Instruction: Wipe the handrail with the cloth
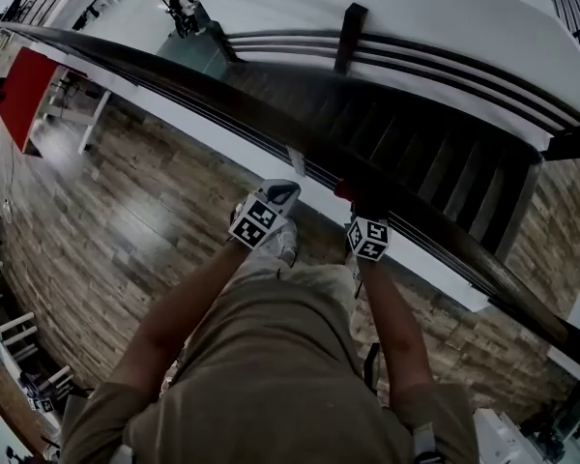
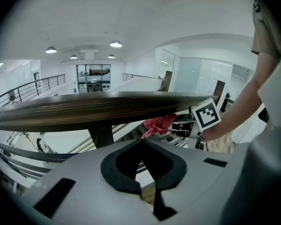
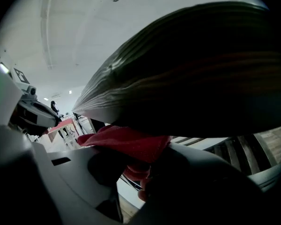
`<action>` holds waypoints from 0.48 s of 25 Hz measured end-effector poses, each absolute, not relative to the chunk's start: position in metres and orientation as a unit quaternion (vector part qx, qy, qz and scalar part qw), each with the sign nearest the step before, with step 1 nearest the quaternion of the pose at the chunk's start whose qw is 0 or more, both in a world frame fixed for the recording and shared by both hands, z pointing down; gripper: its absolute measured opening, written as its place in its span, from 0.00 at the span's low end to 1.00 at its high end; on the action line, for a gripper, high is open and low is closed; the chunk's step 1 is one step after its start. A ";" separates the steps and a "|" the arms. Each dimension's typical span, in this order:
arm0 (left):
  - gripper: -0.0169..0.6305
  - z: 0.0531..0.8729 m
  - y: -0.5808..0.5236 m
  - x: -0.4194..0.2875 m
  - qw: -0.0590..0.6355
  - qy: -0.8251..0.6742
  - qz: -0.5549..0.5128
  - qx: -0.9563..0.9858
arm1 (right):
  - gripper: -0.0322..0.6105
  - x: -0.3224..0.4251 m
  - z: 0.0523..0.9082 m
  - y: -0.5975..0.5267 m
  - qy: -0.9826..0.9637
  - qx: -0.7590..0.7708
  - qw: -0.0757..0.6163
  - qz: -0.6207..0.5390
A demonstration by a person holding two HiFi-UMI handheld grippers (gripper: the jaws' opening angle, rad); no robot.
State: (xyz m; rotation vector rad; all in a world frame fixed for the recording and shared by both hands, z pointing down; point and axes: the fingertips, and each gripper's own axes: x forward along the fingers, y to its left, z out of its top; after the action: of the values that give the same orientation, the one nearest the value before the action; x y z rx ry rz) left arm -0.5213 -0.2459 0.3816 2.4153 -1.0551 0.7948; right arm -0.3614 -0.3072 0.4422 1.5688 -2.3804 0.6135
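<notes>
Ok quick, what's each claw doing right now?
Left claw: closed, empty.
Right claw: closed on the red cloth, at the handrail.

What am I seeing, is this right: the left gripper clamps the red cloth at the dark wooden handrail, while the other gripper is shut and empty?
Not quite: the right gripper clamps the red cloth at the handrail, as the right gripper view shows. The left gripper is the one that is shut and empty.
</notes>
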 end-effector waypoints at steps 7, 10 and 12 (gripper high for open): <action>0.05 0.381 -0.242 -0.568 0.206 -0.393 0.276 0.853 | 0.23 -0.430 0.442 -0.321 -0.824 0.514 0.122 0.202; 0.05 0.381 -0.242 -0.583 0.212 -0.401 0.271 0.849 | 0.23 -0.456 0.443 -0.330 -0.830 0.507 0.141 0.185; 0.05 0.382 -0.242 -0.592 0.216 -0.407 0.269 0.846 | 0.23 -0.474 0.443 -0.335 -0.837 0.497 0.146 0.176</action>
State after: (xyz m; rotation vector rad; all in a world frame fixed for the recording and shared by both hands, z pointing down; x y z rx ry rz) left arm -0.5923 -0.2421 0.3825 2.3431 -1.1286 0.7446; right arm -0.4740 -0.3350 0.4432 1.4321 -2.4099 0.5058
